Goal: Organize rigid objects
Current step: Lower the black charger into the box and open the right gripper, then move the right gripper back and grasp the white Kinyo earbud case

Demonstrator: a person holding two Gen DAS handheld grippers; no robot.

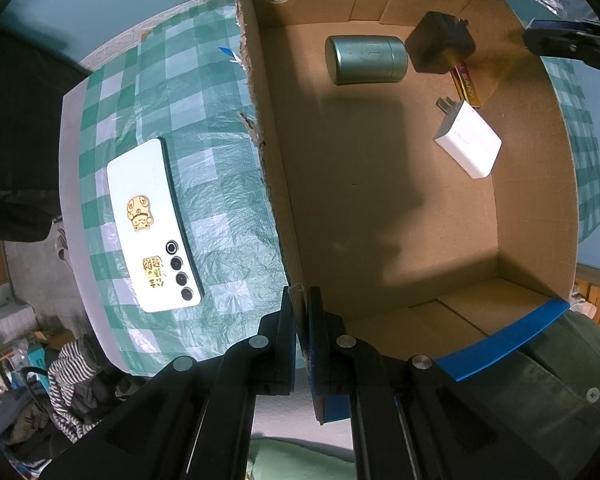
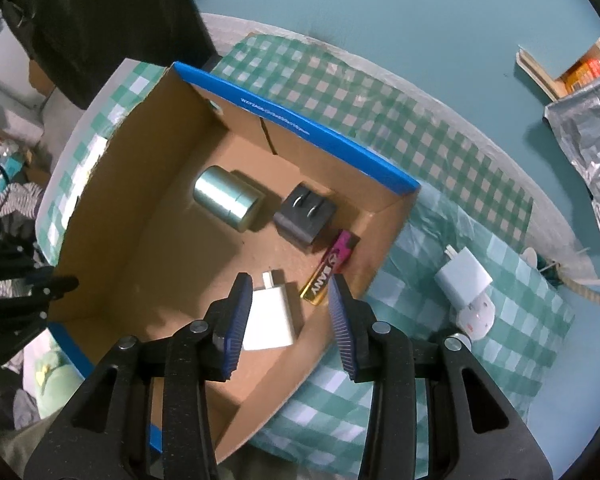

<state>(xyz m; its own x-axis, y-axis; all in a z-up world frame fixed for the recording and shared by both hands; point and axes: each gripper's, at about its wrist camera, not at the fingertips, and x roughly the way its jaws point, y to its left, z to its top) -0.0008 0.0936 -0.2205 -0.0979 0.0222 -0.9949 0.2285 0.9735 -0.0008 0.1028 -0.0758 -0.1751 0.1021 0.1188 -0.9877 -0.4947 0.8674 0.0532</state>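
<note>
My left gripper (image 1: 302, 300) pinches the near wall of the box (image 1: 380, 208), jaws clamped tight on the cardboard edge, holding it steady on the checked cloth (image 1: 204, 184). My right gripper (image 2: 290, 312) hangs over the box with jaws apart and nothing between the pads; the white charger (image 2: 270, 320) lies on the box floor just below them, beside the battery (image 2: 328, 274). So I judge this charger is dropped off and the step in hand is letting go and clearing out. Also in the box: the tin (image 2: 228, 198) on its side and the black plug (image 2: 304, 216), prongs up, near the far wall. Outside, the phone (image 1: 154, 226) lies face down on the cloth to one side of the box, and a second white charger (image 2: 462, 276) sits on the other side, resting against a white socket (image 2: 476, 316). Next I need to lift clear of the wall, swing over to that charger, and open wider to straddle its body
</note>
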